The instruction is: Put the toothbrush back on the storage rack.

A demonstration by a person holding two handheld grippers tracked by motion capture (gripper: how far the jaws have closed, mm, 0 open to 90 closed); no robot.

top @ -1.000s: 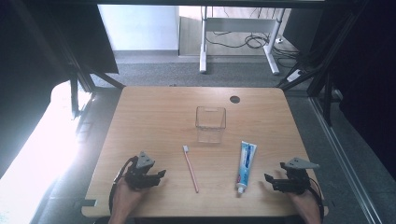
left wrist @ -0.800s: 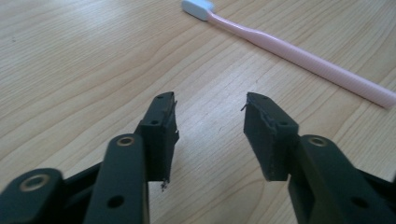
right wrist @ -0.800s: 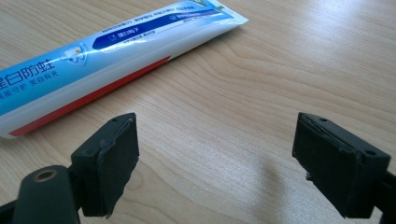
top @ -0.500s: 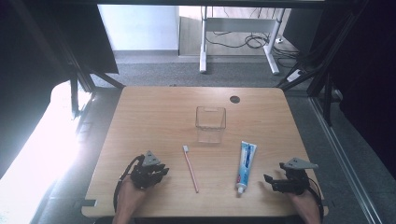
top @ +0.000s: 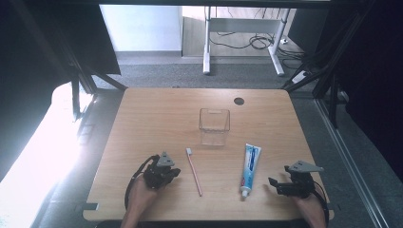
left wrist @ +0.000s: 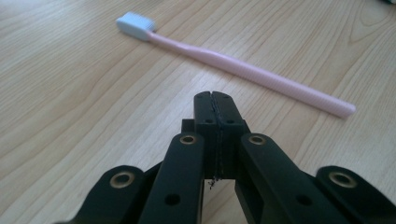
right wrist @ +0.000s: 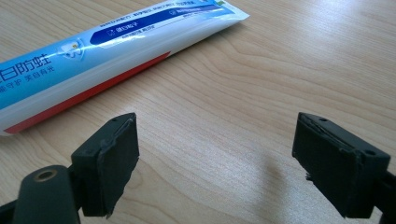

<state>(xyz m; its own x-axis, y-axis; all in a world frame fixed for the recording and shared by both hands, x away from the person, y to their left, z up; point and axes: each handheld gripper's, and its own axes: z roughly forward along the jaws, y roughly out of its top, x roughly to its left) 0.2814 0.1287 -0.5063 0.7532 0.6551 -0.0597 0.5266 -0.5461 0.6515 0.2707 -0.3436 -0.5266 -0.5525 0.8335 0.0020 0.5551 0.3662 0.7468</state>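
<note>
A pink toothbrush (top: 193, 170) with a white head lies on the wooden table (top: 157, 118), lengthwise toward the near edge; the left gripper view has the toothbrush (left wrist: 243, 70) crossing just ahead of the jaws. My left gripper (top: 175, 173) sits to its left; its jaws have just been closing and now meet with nothing between them (left wrist: 215, 100). A blue and white toothpaste tube (top: 249, 167) lies right of centre. My right gripper (top: 273, 183) rests beside the tube's cap end, open and empty (right wrist: 215, 163). The tube (right wrist: 116, 42) lies ahead and left of it.
A clear square plastic container (top: 214, 126) stands upright at the table's middle, beyond both items. A dark cable hole (top: 239, 101) sits at the far right. Desk legs and cables (top: 252, 42) lie on the floor beyond the table.
The left gripper has shifted right, toward the toothbrush, and its jaws have shut. The right gripper, toothbrush, tube and container have not moved.
</note>
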